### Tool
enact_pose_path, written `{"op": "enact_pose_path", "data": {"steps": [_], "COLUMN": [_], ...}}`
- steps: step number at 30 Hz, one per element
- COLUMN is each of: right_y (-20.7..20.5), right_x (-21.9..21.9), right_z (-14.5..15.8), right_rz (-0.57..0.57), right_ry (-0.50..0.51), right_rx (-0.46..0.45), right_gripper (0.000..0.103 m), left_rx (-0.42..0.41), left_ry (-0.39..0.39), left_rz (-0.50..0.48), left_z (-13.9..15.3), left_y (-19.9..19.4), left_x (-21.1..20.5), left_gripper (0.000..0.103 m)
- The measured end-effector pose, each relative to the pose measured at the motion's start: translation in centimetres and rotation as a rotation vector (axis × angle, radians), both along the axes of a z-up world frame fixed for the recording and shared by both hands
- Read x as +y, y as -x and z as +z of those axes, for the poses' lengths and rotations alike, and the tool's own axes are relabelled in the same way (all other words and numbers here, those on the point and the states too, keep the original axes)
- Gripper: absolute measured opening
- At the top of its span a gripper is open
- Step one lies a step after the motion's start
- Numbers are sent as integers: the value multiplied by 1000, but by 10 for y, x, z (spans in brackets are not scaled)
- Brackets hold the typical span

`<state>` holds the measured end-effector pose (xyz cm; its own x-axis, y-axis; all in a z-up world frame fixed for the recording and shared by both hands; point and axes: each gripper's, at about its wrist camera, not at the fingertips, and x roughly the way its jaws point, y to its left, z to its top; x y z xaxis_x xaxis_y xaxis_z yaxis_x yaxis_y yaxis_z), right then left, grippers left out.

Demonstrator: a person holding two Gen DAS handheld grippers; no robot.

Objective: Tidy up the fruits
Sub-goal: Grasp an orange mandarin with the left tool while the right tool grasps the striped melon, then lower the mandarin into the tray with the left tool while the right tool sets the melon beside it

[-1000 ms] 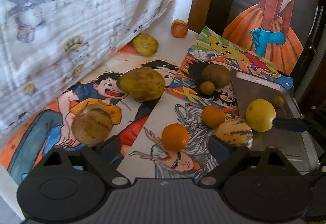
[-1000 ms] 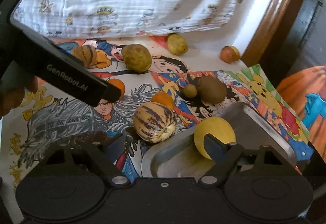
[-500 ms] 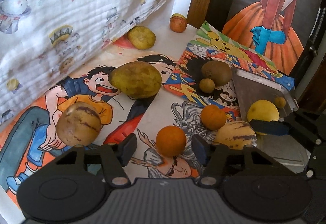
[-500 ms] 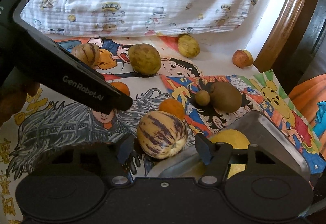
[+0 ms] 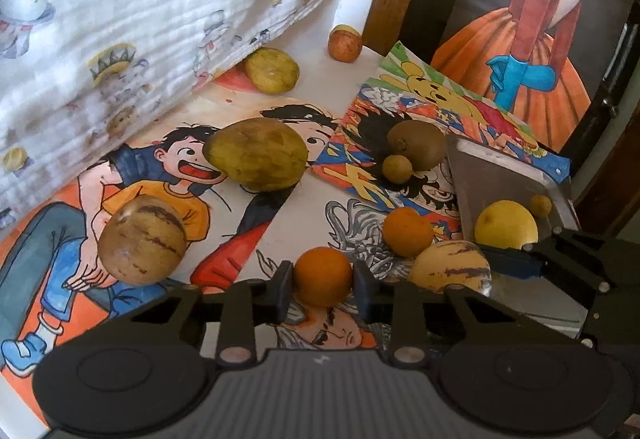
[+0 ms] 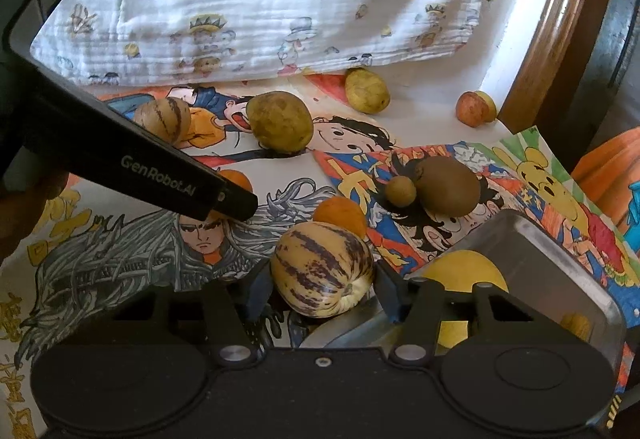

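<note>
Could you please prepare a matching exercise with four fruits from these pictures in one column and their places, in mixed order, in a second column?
Fruits:
1. orange
2. striped melon
3. yellow lemon
4. brown kiwi

Places:
A. inside the metal tray
B. between the fingers of the left claw
C. on the comic drawing, touching a small round brown fruit
D. between the fingers of the right claw

Pairs: 1-B, 2-D, 3-A, 4-C
</note>
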<state>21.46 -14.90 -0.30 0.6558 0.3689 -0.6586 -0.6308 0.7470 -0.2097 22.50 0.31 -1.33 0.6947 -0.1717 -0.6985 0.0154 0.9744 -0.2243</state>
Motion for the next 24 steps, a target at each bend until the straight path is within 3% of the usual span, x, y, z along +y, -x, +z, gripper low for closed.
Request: {"op": "enact_pose_path", "data": {"steps": [14,24], "right_y": [17,21], "right_x": [-36,-107], "right_z": [23,46], "right_rz": [-83,-289], "right_ry": [-203,-330], "right_rx": [7,-49], "right_gripper": [56,56], "left_rx": [-20,-84], "left_ry": [14,12], "left_rz": [69,-36], "left_z": [14,26], "left_y": [11,15], "left_x": [-6,-54], "left_gripper": [34,34]}}
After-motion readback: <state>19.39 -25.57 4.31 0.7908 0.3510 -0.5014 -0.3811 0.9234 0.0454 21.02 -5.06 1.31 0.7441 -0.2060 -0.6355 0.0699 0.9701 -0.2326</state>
